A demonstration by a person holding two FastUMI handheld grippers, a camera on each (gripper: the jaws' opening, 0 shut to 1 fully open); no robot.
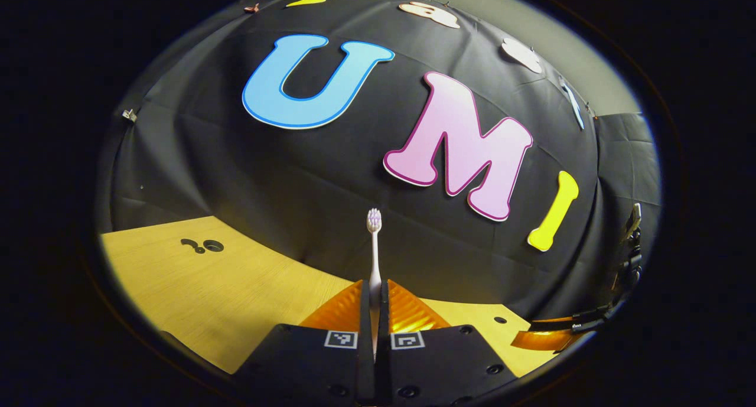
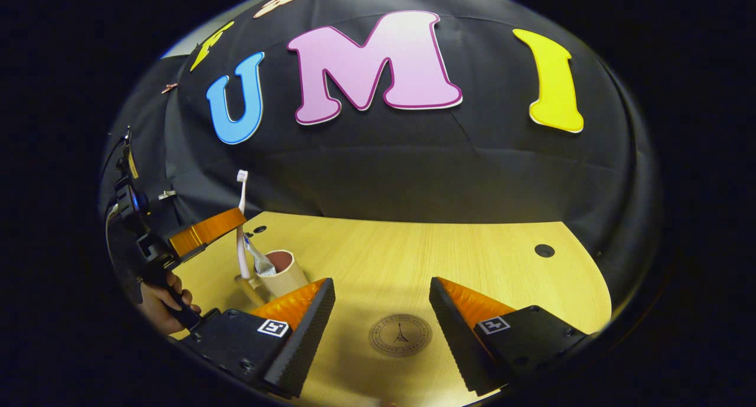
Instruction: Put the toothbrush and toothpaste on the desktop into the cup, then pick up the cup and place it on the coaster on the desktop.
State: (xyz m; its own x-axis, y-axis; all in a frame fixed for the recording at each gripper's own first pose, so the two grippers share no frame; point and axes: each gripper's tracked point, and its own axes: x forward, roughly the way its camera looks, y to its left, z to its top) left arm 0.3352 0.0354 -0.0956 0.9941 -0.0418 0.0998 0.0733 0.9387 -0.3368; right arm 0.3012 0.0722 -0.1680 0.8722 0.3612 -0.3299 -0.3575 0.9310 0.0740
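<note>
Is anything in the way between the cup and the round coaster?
Nothing visible is. In the right gripper view, bare desktop lies between the cup and the coaster. The right gripper hangs open above the coaster.

In the left gripper view we see our left gripper (image 1: 374,312) with its two fingers drawn together, pressing on the handle of the toothbrush (image 1: 374,259), which stands upright between them. In the right gripper view that same gripper appears far off at the left edge, its fingers reaching in level from the left, and the hand (image 2: 159,303) that holds its grip shows below it. Our right gripper (image 2: 381,315) has its jaws spread wide apart, with nothing between the fingers, tilted down toward the desktop (image 2: 413,253).
</note>
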